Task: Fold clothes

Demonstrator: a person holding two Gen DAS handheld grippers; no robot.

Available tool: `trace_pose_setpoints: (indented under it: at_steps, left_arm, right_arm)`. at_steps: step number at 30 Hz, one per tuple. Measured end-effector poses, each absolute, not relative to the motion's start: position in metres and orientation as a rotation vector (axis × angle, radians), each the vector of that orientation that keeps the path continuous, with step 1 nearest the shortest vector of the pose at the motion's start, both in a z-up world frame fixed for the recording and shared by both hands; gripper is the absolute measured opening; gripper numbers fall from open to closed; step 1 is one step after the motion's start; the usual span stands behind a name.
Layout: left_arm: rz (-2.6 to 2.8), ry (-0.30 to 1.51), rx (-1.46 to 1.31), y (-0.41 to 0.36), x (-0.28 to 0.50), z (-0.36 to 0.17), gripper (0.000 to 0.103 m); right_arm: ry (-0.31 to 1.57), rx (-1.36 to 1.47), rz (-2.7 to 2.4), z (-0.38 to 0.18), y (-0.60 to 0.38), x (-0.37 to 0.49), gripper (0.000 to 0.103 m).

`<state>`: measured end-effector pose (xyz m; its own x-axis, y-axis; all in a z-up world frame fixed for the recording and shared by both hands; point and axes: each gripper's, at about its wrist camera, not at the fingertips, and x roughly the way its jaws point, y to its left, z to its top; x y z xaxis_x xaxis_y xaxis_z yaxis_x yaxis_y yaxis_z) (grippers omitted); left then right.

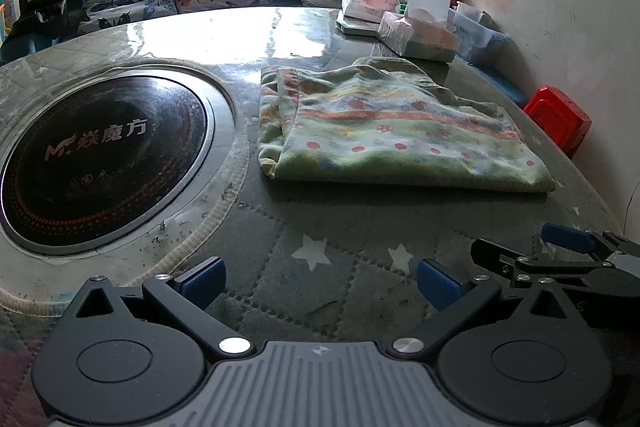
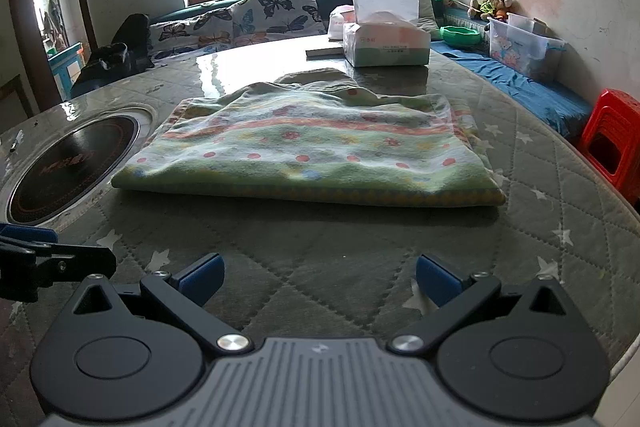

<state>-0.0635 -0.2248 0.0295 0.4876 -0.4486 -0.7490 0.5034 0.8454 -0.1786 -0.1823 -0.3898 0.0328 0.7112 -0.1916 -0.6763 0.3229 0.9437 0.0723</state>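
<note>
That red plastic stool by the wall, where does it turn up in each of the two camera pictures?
Left wrist view: the red stool sits at the right edge, beyond the table's rim.
Right wrist view: the same stool is at the far right, larger.
Shared landmark: the folded green cloth lies to its left in both.

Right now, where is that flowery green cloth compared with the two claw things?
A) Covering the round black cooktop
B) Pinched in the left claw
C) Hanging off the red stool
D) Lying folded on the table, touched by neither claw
D: the flowery green cloth lies folded on the table, with the left gripper and right gripper both open, short of it.
</note>
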Motion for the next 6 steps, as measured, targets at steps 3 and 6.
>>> trace_pose_setpoints:
  at_steps: [3,6]
  left_arm:
    - [-0.577,0.892,0.067,-0.2248,-0.0633,0.0291,0.103]
    - [-0.576,0.893,0.070,-0.2247,-0.0625,0.0296,0.103]
  right_arm:
    - [0.726,0.192,-0.286,0.0330,-0.3892,-0.1826,0.103]
    - [0.726,0.191,-0.285,0.0331,-0.3887,-0.1825,0.103]
